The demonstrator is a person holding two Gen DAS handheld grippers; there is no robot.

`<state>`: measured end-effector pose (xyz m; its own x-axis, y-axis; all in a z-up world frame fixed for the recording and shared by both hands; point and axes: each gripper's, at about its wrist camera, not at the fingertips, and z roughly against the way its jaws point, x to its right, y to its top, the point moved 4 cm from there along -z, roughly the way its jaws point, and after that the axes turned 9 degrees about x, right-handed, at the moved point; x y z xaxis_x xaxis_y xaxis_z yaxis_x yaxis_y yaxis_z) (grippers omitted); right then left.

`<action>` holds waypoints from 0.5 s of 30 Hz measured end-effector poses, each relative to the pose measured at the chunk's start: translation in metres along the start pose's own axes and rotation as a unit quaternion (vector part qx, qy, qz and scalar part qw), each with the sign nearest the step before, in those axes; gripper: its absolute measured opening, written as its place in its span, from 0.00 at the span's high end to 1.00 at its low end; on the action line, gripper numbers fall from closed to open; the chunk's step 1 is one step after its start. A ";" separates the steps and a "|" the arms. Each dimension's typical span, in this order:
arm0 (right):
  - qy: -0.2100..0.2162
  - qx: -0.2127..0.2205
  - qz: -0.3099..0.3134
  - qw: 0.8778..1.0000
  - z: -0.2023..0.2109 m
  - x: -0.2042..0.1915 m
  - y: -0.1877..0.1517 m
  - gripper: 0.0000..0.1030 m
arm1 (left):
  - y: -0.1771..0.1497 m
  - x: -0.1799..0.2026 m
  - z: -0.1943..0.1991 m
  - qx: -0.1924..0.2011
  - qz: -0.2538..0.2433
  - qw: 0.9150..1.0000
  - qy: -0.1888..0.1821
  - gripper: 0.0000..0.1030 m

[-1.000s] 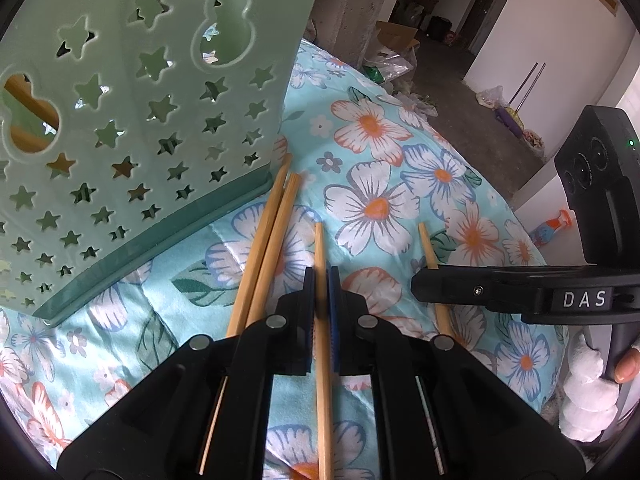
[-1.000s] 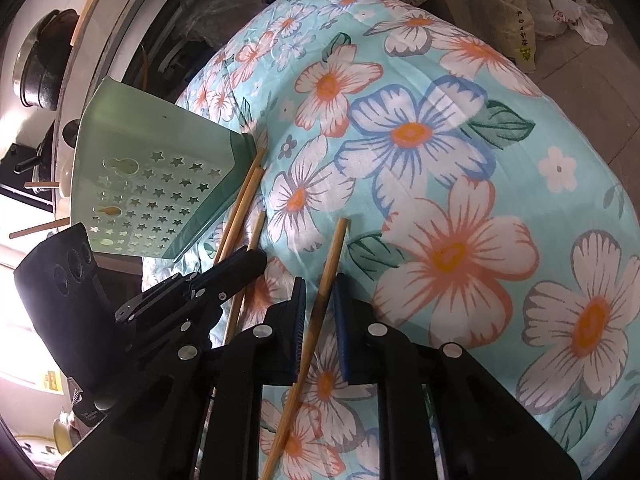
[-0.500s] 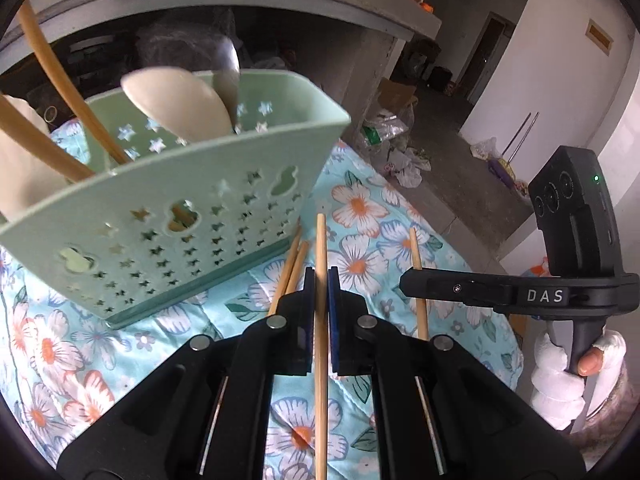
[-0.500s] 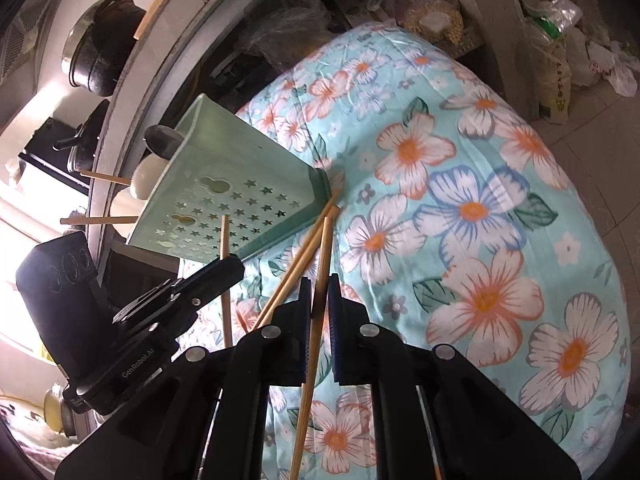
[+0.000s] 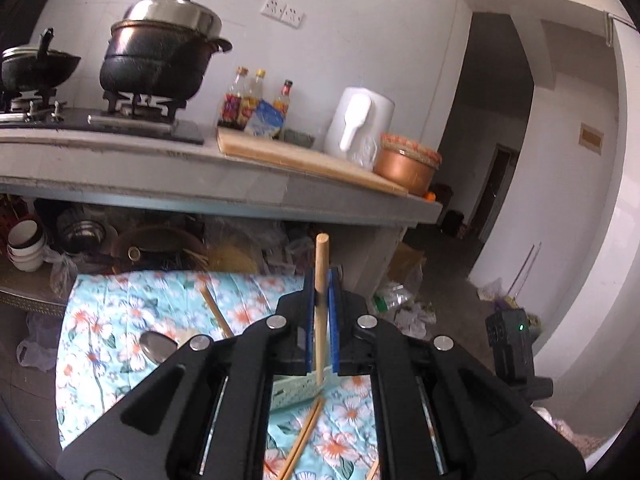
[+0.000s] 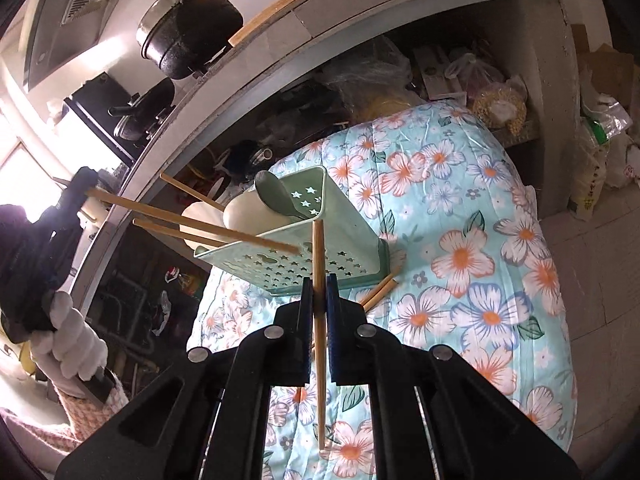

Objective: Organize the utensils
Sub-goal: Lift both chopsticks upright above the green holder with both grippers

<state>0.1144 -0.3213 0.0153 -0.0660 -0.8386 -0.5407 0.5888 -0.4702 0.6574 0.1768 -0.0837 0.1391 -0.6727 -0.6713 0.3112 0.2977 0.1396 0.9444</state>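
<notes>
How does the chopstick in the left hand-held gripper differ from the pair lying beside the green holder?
The held chopstick is off the cloth, clamped in the left hand-held gripper; the pair lies loose on the floral cloth. The held chopstick is single; the pair rests side by side against the base of the holder. All are plain light wood.

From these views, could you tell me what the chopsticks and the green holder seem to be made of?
The chopsticks look like bare wood or bamboo: pale tan and matte. The green holder looks like moulded plastic: an even mint colour, a slight sheen and star cutouts.
</notes>
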 end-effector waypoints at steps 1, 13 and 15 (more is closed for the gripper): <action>0.001 -0.001 0.001 1.000 0.002 0.000 0.002 0.94 | 0.007 0.001 0.005 0.013 -0.004 1.000 0.006 0.95; 0.012 0.002 0.003 1.000 0.007 0.011 0.022 0.94 | 0.055 -0.003 0.014 0.087 -0.023 0.995 0.052 0.95; 0.014 0.004 0.004 1.000 0.008 0.011 0.025 0.94 | 0.058 -0.008 0.008 0.095 -0.024 0.993 0.061 0.95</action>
<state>0.1217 -0.3444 0.0298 -0.0389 -0.8349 -0.5490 0.5829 -0.4652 0.6662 0.1937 -0.0642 0.1926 -0.5923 -0.7621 0.2613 0.1259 0.2328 0.9643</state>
